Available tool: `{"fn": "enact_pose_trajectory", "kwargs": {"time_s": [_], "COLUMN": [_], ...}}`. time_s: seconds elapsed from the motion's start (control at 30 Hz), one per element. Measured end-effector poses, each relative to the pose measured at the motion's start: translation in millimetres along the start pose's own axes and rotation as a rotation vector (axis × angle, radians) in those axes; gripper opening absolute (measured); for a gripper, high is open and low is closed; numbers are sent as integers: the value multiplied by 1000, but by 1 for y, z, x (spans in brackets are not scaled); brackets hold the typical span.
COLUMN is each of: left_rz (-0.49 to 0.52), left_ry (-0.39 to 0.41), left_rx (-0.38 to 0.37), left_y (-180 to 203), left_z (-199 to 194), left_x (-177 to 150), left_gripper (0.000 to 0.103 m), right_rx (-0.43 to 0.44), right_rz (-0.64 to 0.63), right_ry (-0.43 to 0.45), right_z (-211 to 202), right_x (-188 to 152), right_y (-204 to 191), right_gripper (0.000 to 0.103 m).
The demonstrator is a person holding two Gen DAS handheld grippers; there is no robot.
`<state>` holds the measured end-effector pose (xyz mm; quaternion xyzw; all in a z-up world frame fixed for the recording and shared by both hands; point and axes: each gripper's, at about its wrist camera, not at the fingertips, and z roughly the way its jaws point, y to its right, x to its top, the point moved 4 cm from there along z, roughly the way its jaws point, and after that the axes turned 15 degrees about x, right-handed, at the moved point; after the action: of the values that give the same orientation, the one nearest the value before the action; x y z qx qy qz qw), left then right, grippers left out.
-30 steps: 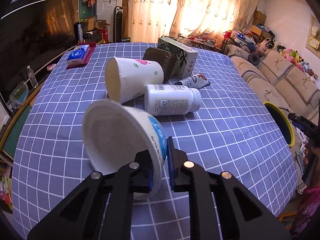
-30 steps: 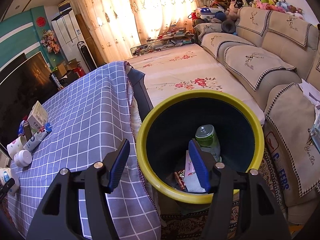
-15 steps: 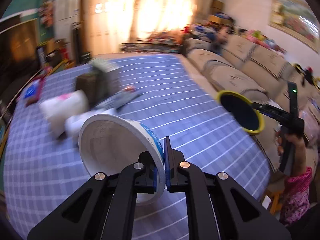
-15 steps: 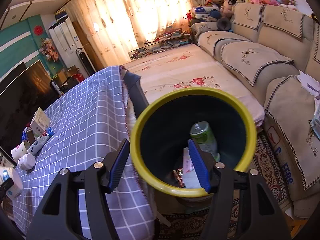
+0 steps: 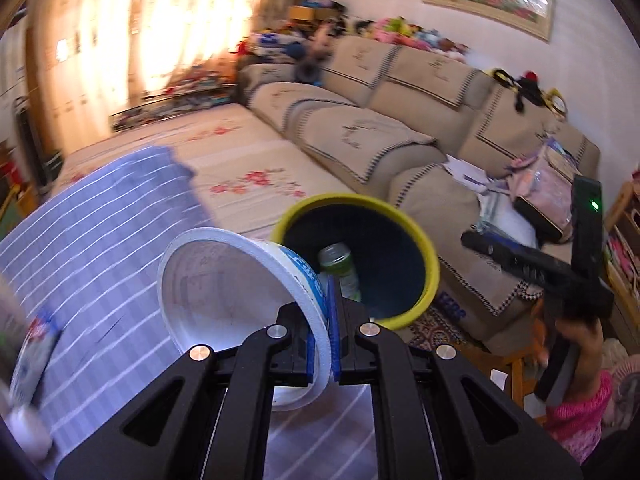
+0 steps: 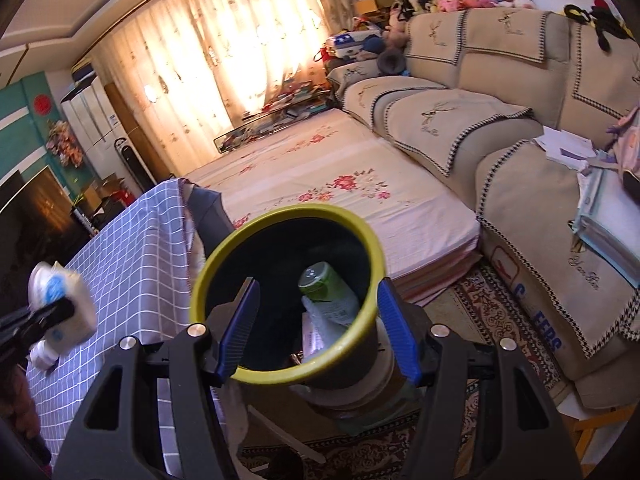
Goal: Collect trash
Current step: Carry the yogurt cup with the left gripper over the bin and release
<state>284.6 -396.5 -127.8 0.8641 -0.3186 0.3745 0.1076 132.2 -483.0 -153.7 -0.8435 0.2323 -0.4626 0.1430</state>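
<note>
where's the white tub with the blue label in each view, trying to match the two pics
Left wrist view: the white tub sits low and centre, its rim pinched in the left tongs, mouth facing the camera.
Right wrist view: the same tub is small and blurred at the far left edge, over the checked tablecloth.
Shared landmark: the yellow-rimmed bin with a green bottle inside.

Partial blue letters "FERS" on the sofa cover (image 6: 556,340), other print illegible
</note>
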Motion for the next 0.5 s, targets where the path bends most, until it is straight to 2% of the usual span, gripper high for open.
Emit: {"fn": "enact_pose_trajectory", "kwargs": {"time_s": [0.2, 0.27, 0.37, 0.43, 0.5], "left_rz": [42, 57, 57, 43, 21], "left_ry": [-52, -69, -86, -96, -100], "left_rx": [-85, -92, -84, -80, -78], "left_y": [51, 66, 77, 77, 72], "left_z": [66, 90, 119, 131, 136], "left_x": [38, 45, 49, 47, 47], "left_gripper": [7, 8, 20, 32, 35], "right_rx": [-25, -34, -46, -50, -51], "right_rz": [26, 35, 40, 40, 35], "right_ry": [-7, -9, -17, -20, -23], "right_z": [-4, -5, -6, -6, -5], "right_x": [-4, -7, -8, -8, -7], "right_y": [14, 19, 22, 23, 21], "right_gripper": [58, 58, 58, 58, 58]}}
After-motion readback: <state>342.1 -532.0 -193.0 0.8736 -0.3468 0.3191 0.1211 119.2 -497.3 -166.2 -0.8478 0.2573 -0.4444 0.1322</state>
